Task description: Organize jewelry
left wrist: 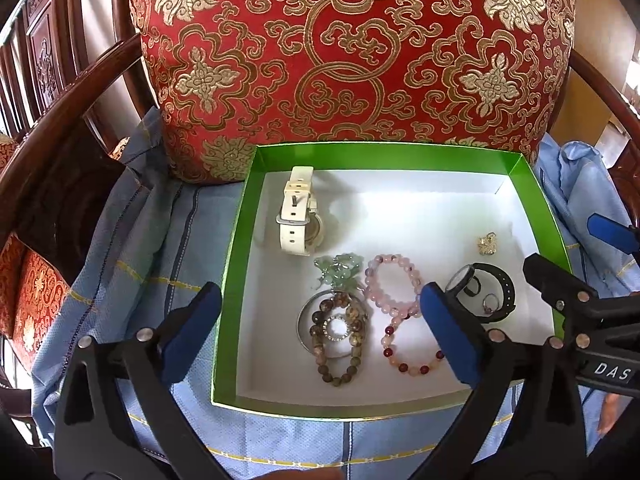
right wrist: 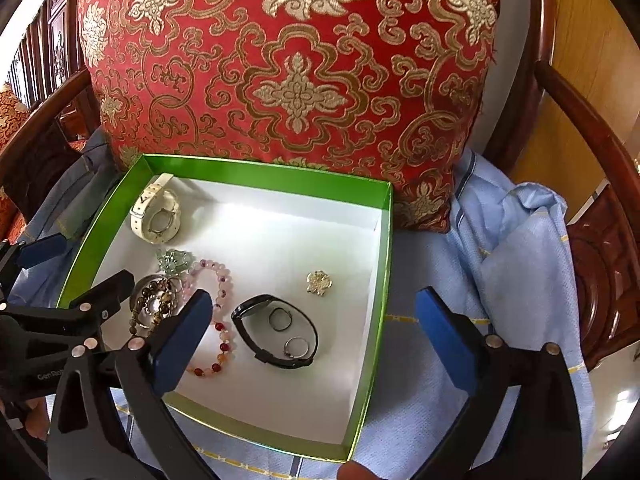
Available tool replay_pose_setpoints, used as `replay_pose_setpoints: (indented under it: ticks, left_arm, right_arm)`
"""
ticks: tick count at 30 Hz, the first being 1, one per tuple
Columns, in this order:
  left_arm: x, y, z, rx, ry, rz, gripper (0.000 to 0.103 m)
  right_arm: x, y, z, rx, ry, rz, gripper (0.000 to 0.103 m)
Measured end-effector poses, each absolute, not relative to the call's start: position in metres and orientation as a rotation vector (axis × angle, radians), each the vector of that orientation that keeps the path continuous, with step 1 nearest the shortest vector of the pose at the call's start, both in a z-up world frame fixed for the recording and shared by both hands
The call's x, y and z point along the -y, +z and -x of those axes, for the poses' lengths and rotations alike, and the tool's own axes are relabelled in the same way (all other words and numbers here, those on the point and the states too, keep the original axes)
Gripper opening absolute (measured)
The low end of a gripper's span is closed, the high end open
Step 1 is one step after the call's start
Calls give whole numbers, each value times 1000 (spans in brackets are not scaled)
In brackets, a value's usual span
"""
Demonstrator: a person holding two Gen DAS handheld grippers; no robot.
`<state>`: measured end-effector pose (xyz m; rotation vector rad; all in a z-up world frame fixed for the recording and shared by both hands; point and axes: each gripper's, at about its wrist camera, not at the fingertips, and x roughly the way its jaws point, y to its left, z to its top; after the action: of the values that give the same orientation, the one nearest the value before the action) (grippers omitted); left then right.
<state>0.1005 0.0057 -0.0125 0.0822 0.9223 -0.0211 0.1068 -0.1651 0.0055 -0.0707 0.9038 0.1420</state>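
Note:
A green box [left wrist: 240, 216] [right wrist: 384, 248] with a white floor holds the jewelry. In it lie a white watch [left wrist: 296, 216] [right wrist: 156, 210], a green jade piece [left wrist: 338, 270] [right wrist: 174, 260], a brown bead bracelet [left wrist: 340, 332] [right wrist: 154, 304] over a metal bangle, a pink bead bracelet [left wrist: 394, 286] [right wrist: 216, 276], a red-orange bead bracelet [left wrist: 412, 354] [right wrist: 218, 350], a black watch [left wrist: 486, 288] [right wrist: 276, 330] with two rings [right wrist: 298, 346] inside its loop, and a gold brooch [left wrist: 487, 243] [right wrist: 319, 281]. My left gripper [left wrist: 320, 332] is open above the box's near left. My right gripper [right wrist: 314, 336] is open over the near right.
The box sits on a light blue cloth [left wrist: 168, 240] [right wrist: 500, 248] spread over a wooden chair seat. A red and gold cushion [left wrist: 344, 52] [right wrist: 288, 60] stands right behind the box. Dark wooden armrests [left wrist: 60, 120] [right wrist: 580, 120] curve along both sides.

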Motion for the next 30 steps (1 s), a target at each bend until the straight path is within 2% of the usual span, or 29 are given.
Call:
replay_pose_setpoints:
  ticks: [30]
  left_arm:
    - [0,-19,-102,-947,-14,-117,98]
  right_arm:
    - [163,6,-104,-897,109,108,100]
